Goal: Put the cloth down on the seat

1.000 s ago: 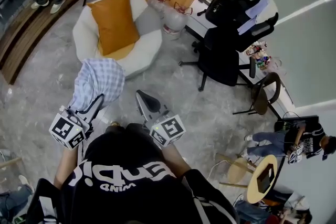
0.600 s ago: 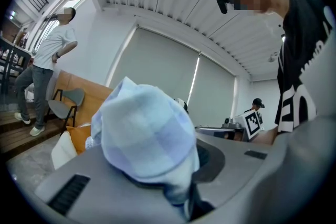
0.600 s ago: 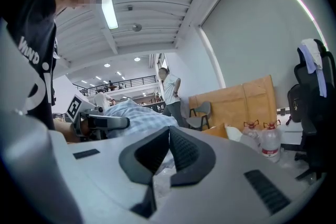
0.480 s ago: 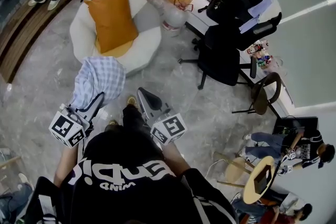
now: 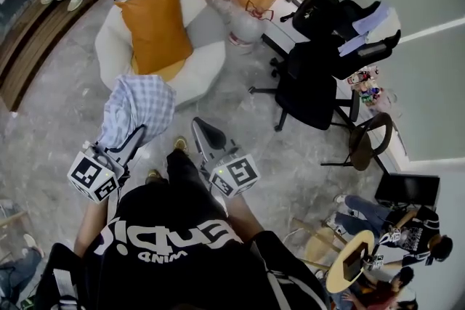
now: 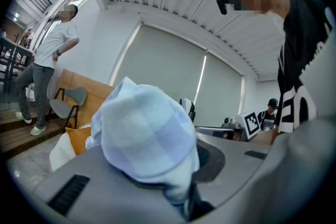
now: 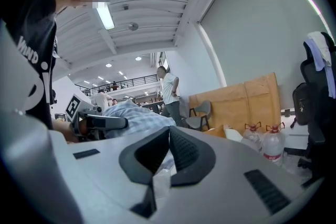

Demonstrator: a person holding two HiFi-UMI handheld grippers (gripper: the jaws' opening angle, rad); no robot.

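The checked cloth (image 5: pixel 138 104) hangs bunched in the left gripper's (image 5: pixel 136 134) pinched jaws — the white seat (image 5: pixel 207 63) lies straight ahead, its near rim just beyond. The right gripper (image 5: pixel 203 133) is closed and empty — alongside.

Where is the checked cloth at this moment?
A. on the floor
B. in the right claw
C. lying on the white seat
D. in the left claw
D: the left claw is shut on the cloth, which is not yet laid on the seat.
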